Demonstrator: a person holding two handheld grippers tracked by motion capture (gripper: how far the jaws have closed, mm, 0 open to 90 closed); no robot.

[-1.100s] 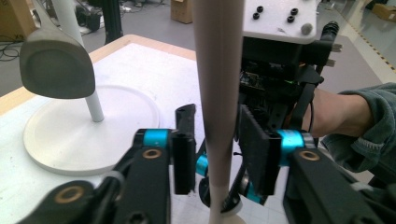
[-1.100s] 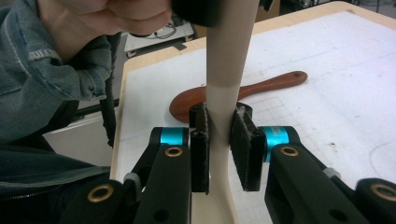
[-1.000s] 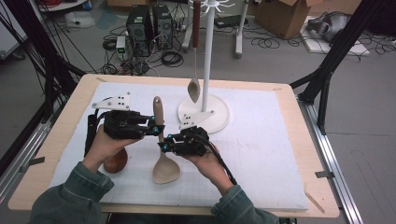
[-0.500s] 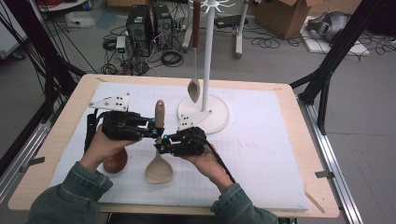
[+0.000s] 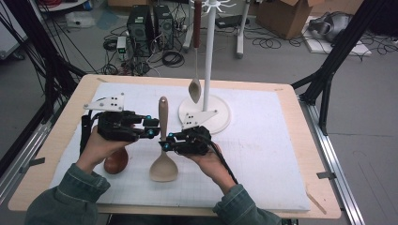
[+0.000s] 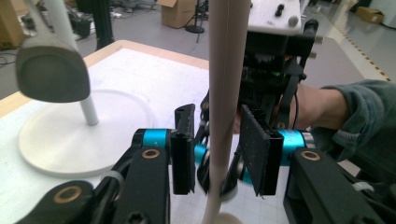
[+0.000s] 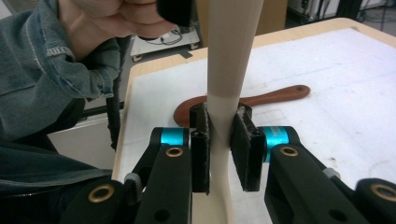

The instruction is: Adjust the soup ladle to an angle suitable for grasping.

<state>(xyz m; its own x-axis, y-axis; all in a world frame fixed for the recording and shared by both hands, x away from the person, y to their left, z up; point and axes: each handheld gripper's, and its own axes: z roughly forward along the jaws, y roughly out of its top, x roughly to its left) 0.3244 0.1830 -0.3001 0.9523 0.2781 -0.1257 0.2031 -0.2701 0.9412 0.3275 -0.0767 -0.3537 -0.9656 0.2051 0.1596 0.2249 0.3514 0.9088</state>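
White matting covers the tabletop (image 5: 263,154), with cables and boxes on the floor beyond. Right hand-held gripper (image 5: 165,143) is clamped on the neck of the pale wooden spoon (image 5: 163,140), just above its bowl; the right gripper view shows both pads pressed against the pale handle (image 7: 224,107), a contact too small to make out from above. Left hand-held gripper (image 5: 154,127) stands higher up the same handle, and the left gripper view shows the handle (image 6: 226,93) passing between its jaws with a gap on either side, so this grip is loose; its jaws have just been opening with the handle between them. From above the spoon's bowl appears to rest on the matting, though the angle leaves that uncertain. A dark reddish spoon (image 7: 243,102) lies flat on the matting behind the pale handle in the right gripper view, handle stretched out sideways; from above just its rounded bowl (image 5: 116,161) shows beside the left hand. Farther off stands the white rack (image 5: 206,105), a grey-bowled spoon (image 5: 195,89) hanging from it, its bowl large in the left gripper view (image 6: 51,70). Compared with a second ago, the pale spoon stands a little straighter, its bowl nearer the person's edge.
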